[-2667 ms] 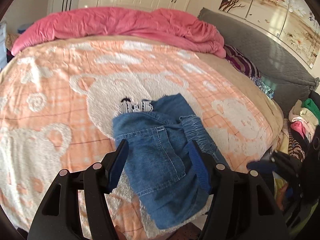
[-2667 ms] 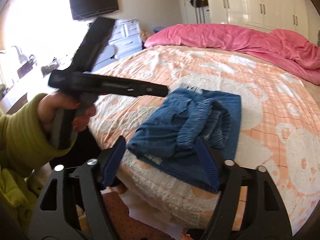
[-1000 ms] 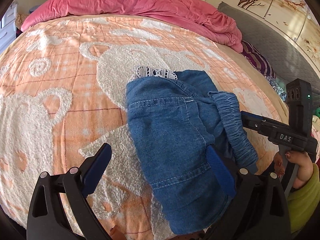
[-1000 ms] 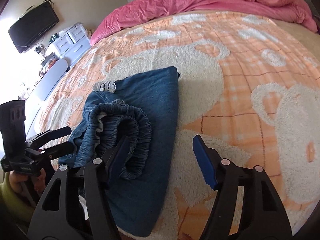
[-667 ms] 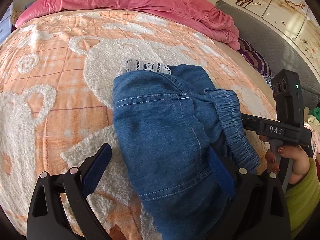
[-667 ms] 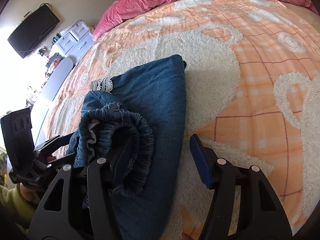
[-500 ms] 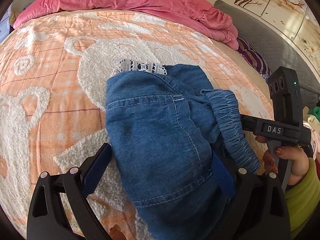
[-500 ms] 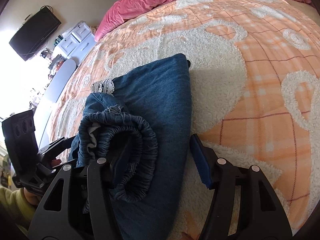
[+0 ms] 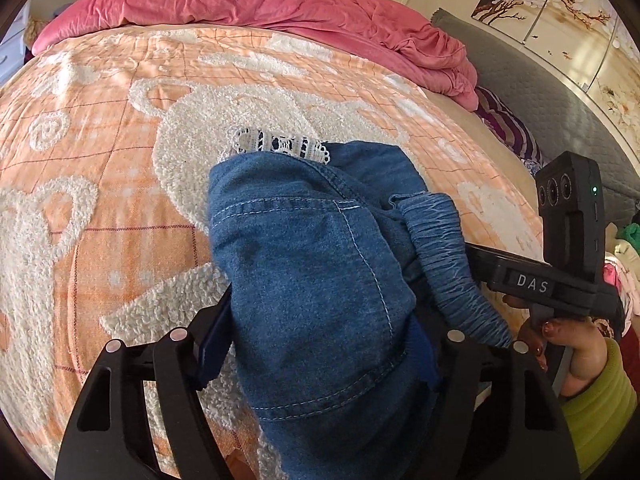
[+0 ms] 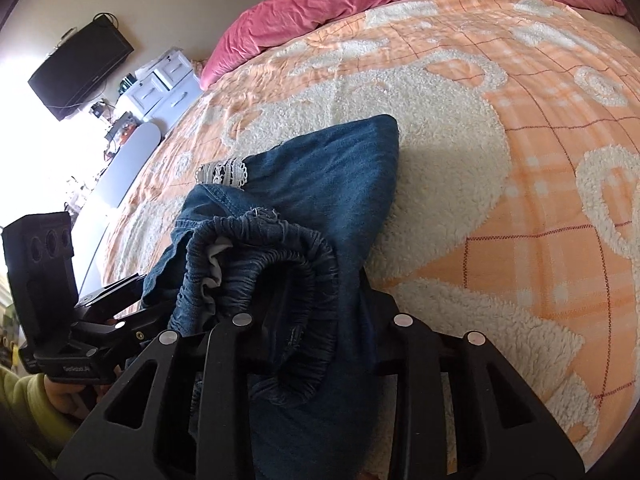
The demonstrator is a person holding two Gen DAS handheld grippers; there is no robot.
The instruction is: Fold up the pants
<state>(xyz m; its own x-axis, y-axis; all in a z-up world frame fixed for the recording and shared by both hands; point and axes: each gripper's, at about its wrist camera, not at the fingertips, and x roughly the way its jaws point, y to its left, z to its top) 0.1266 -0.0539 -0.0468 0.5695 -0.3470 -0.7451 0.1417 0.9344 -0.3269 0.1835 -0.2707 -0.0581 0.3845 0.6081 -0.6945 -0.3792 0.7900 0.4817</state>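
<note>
- The pants (image 9: 316, 280), blue denim folded into a thick bundle, lie at the near edge of the orange blanket (image 9: 120, 120); their near end overhangs that edge toward the cameras; a strip of white lace (image 9: 280, 145) peeks out at their far end.
- Beyond the pants the blanket runs bare to the pink duvet (image 9: 248, 0) heaped at its far side; to the right of the pants, seen from the right wrist, the blanket is also bare (image 10: 520, 200).
- The left gripper (image 9: 320, 344) comes in low over the bed edge, its blue-padded fingers pressed against both sides of the pants' pocket end; the tongs are clamped on the denim.
- The right gripper (image 10: 320, 320) reaches in beside it, its tongs drawn in around the gathered waistband (image 10: 288, 264); the fingertips are buried in cloth, gripping the pants.
- A hand (image 9: 576, 356) in a green sleeve holds the right gripper's handle just right of the pants.
</note>
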